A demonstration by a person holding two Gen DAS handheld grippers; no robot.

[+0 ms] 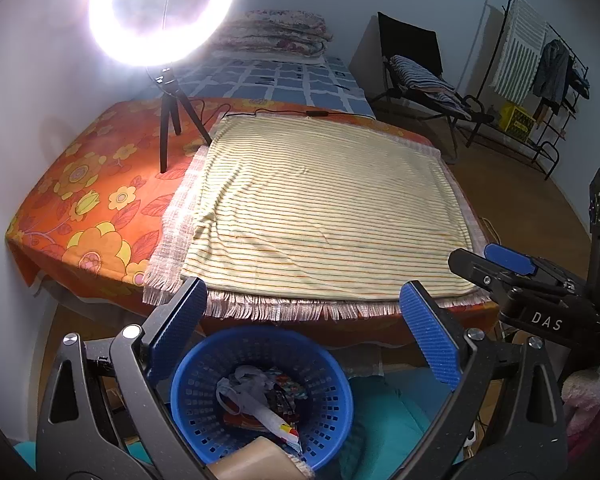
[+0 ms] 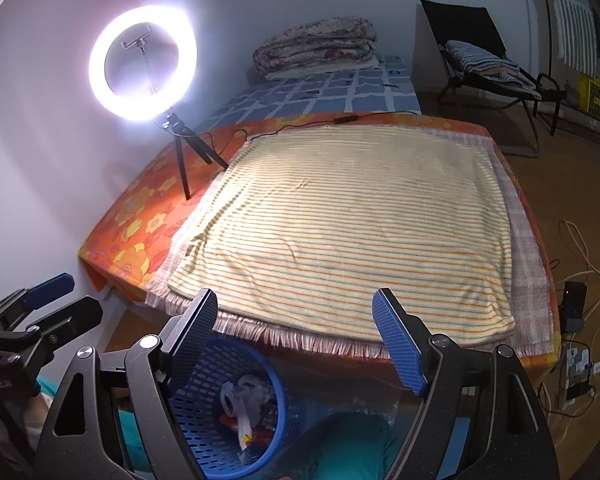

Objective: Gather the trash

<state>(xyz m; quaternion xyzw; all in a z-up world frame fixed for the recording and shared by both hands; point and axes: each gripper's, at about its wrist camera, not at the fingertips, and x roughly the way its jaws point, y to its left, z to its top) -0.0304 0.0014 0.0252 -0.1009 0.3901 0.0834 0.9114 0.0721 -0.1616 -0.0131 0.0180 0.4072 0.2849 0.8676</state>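
A blue plastic basket [image 1: 204,368] stands on the floor in front of the table and holds several wrappers and crumpled papers [image 1: 260,396]. It also shows in the right wrist view [image 2: 208,440], with the trash [image 2: 248,404] inside. My left gripper [image 1: 306,336] is open and empty, above the basket. My right gripper [image 2: 300,340] is open and empty, over the table's front edge, right of the basket. The right gripper shows in the left wrist view [image 1: 496,264], and the left gripper in the right wrist view [image 2: 60,300]. The striped yellow cloth [image 1: 324,204] on the table is bare.
A ring light on a tripod [image 1: 168,120] stands at the table's back left, its cable [image 2: 340,120] running along the back edge. Teal cushion [image 1: 384,420] beside the basket. Bed, chair [image 2: 484,60] and clothes rack [image 1: 540,80] behind. Cables and a power strip [image 2: 576,368] lie on the floor, right.
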